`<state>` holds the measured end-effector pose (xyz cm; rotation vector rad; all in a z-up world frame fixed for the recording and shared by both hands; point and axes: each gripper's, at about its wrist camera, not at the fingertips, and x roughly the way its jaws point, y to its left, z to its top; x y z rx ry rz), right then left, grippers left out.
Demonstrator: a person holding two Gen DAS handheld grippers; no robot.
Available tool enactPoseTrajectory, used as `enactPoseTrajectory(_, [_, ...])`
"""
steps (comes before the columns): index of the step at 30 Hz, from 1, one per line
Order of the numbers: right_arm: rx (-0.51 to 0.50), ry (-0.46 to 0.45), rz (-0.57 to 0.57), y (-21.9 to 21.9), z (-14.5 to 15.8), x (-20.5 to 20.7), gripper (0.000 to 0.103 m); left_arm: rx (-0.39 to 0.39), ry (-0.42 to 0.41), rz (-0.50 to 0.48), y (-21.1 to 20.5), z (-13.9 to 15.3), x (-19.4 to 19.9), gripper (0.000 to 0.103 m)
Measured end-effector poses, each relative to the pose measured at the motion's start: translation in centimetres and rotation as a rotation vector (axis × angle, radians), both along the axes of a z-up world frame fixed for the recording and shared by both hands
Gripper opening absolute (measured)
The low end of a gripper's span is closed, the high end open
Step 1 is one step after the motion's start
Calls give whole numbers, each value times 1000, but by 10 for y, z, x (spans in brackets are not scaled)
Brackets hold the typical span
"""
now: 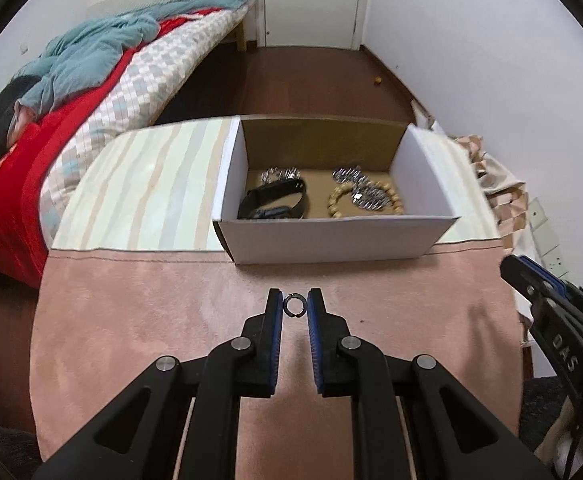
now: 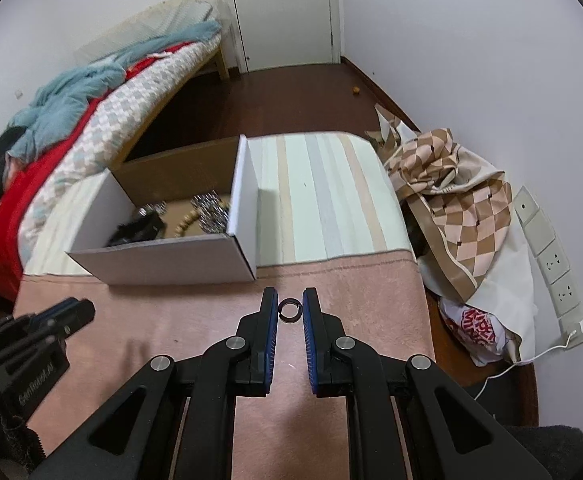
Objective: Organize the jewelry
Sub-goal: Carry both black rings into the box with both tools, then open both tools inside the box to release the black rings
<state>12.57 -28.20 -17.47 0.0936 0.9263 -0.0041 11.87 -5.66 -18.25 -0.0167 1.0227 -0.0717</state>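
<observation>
My left gripper [image 1: 294, 306] is narrowed to a slit, its pads against a small dark ring [image 1: 294, 305]. I cannot tell whether the ring clears the pink cloth [image 1: 151, 320]. My right gripper [image 2: 290, 308] pinches a second ring [image 2: 290, 310] the same way. Beyond them, the white box [image 1: 331, 236] sits on a striped cover [image 1: 151, 184]. Its near wall cuts off a black band [image 1: 275, 200], and the silver pieces [image 1: 347, 174] blur over a bead bracelet [image 1: 333, 200]. A bed [image 1: 31, 160] lies on the left; a checkered cloth [image 2: 451, 208] and wall sockets [image 2: 551, 264] are on the right.
</observation>
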Motion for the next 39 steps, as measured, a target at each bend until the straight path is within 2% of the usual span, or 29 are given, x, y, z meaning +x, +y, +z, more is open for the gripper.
enactPoseTrajectory(4, [42, -27, 12, 1, 22, 4, 13, -27, -29, -9, 3, 22, 3, 10])
enactPoseTrajectory(8, [110, -27, 38, 7, 39, 27, 13, -71, -41, -1, 9, 42, 28, 10])
enactPoseTrajectory(10, [148, -6, 57, 10, 43, 46, 13, -98, -21, -1, 13, 45, 45, 10])
enactPoseTrajectory(12, [179, 19, 78, 13, 44, 64, 13, -149, 32, 1, 20, 40, 69, 10])
enactPoseTrajectory(18, [243, 179, 143, 28, 20, 122, 13, -182, 134, 7, 30, 25, 109, 10])
enactPoseTrajectory(22, [284, 310, 166, 33, -3, 145, 14, -160, 203, 38, 33, 18, 123, 12])
enactPoseTrajectory(24, [299, 356, 168, 34, -12, 151, 14, -149, 218, 45, 34, 16, 127, 17])
enactPoseTrajectory(25, [304, 361, 170, 34, -13, 152, 14, -130, 216, 51, 34, 17, 128, 28])
enactPoseTrajectory(26, [302, 360, 169, 34, -13, 152, 15, -107, 208, 58, 35, 19, 128, 48])
enactPoseTrajectory(28, [303, 352, 168, 32, -10, 150, 25, -80, 185, 71, 36, 23, 127, 69])
enactPoseTrajectory(34, [253, 314, 152, 23, 4, 142, 33, -50, 164, 90, 44, 30, 123, 70])
enactPoseTrajectory(36, [227, 305, 145, 20, 8, 139, 35, -31, 151, 101, 48, 32, 118, 79])
enactPoseTrajectory(37, [195, 301, 136, 20, 10, 137, 40, -21, 142, 107, 50, 34, 116, 87])
enactPoseTrajectory(39, [142, 289, 127, 20, 13, 131, 50, -6, 126, 119, 54, 36, 110, 92])
